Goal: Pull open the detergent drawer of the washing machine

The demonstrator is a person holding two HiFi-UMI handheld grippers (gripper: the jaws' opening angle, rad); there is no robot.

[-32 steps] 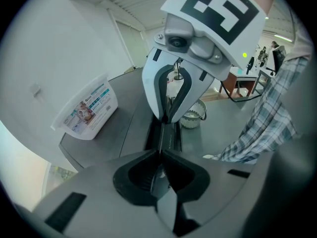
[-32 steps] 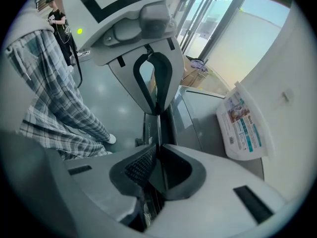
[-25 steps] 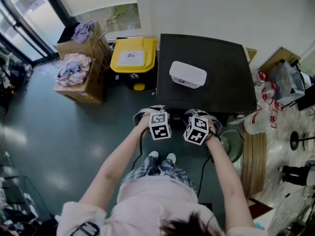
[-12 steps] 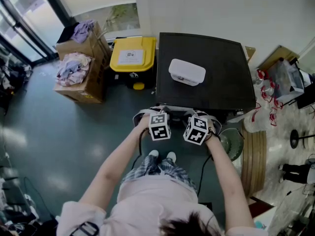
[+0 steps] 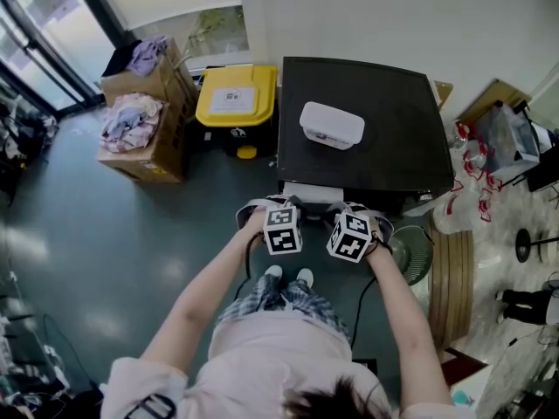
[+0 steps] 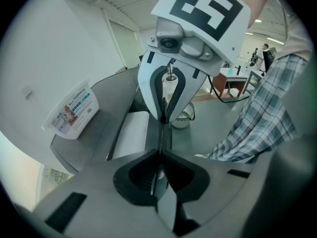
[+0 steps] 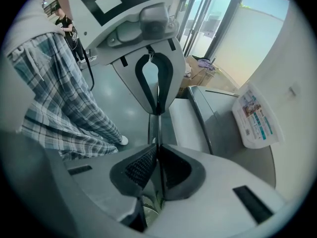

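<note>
White drawer standing out at the dark washer's near edge, we clamp its thin front in left gripper and right gripper, jaws almost together, tub on top.

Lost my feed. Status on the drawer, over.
Grippers: left gripper and right gripper both shut on detergent drawer front. Drawer partly out. On machine top, white tub, not in the way.

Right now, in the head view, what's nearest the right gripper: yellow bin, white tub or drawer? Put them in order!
1. drawer, held by the right gripper.
2. white tub, on the washer.
3. yellow bin, left of the washer.
</note>
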